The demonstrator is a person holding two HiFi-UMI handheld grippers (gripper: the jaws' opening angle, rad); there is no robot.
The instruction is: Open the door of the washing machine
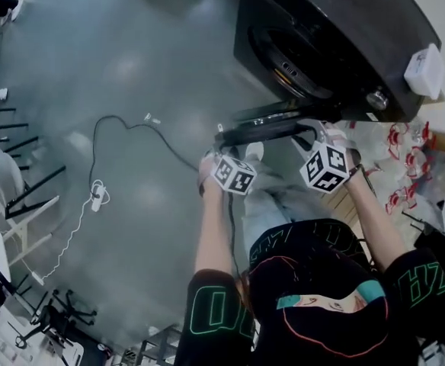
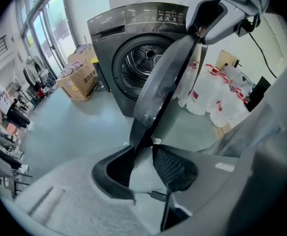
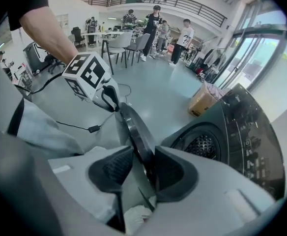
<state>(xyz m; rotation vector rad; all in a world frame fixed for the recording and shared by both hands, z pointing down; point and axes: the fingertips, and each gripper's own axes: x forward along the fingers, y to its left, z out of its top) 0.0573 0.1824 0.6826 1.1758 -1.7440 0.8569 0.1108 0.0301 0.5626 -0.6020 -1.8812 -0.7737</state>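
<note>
**First:** Though the dark grey front-loading washing machine (image 1: 337,29) has a control panel with small pale print, can any of it be read?

**Second:** No, it is too small and blurred. So is the print on the brown cardboard box (image 2: 79,80) left of the machine, and the red marks on the white plastic bags (image 1: 401,166) at its right.

**First:** Where is its round dark glass door (image 2: 163,82)?

**Second:** It is swung out from the drum opening, edge-on to the person. Its rim runs between the jaws of both tools. The left gripper (image 2: 142,151) is released, with the rim against one pad and a gap to the other. The right gripper (image 3: 143,151), further right along the rim, is slack the same way.

**First:** And room to move?

**Second:** Left of the door the grey floor (image 1: 131,44) lies wide, crossed by a black cable (image 1: 93,151) and a white power strip (image 1: 97,195). On the right, the bags crowd close beside the machine.
</note>
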